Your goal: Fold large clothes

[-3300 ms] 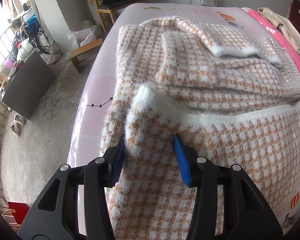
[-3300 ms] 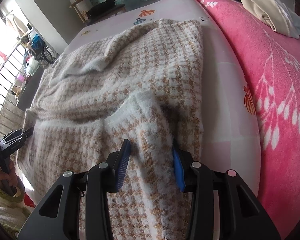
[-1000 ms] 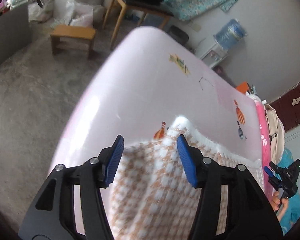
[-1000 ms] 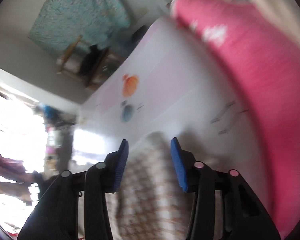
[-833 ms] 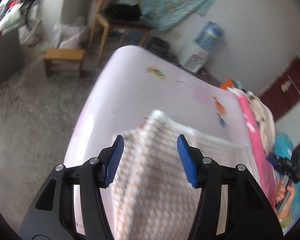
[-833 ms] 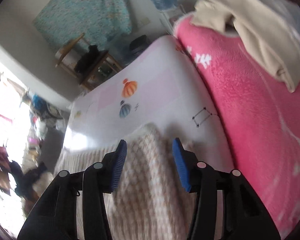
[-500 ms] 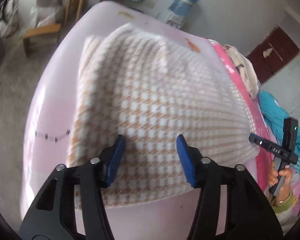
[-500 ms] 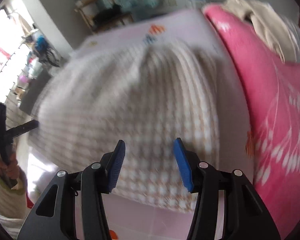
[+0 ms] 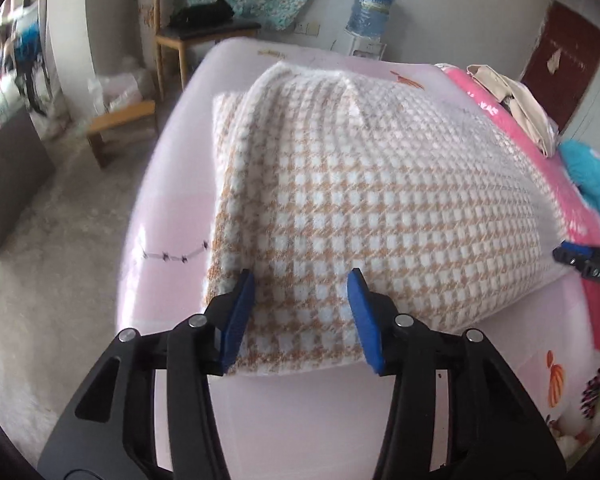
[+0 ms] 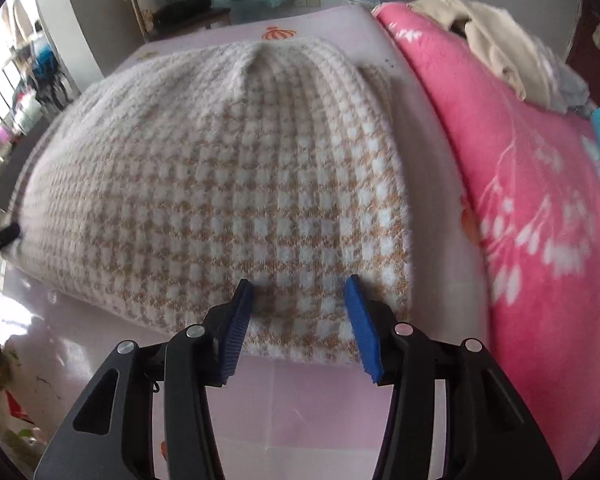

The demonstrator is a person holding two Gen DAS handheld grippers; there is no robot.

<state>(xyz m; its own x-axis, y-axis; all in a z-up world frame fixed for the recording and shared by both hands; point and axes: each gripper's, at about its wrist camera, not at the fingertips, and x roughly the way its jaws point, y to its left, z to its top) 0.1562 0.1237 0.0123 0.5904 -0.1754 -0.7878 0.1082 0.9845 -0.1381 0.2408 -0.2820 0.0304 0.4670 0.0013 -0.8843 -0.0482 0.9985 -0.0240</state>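
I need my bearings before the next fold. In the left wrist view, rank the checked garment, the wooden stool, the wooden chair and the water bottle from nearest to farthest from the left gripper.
1. Checked garment: its near hem lies between the open fingers of the left gripper.
2. Wooden stool: on the floor, left of the bed.
3. Wooden chair by the far wall, left, and water bottle, far centre-right: too close to call.
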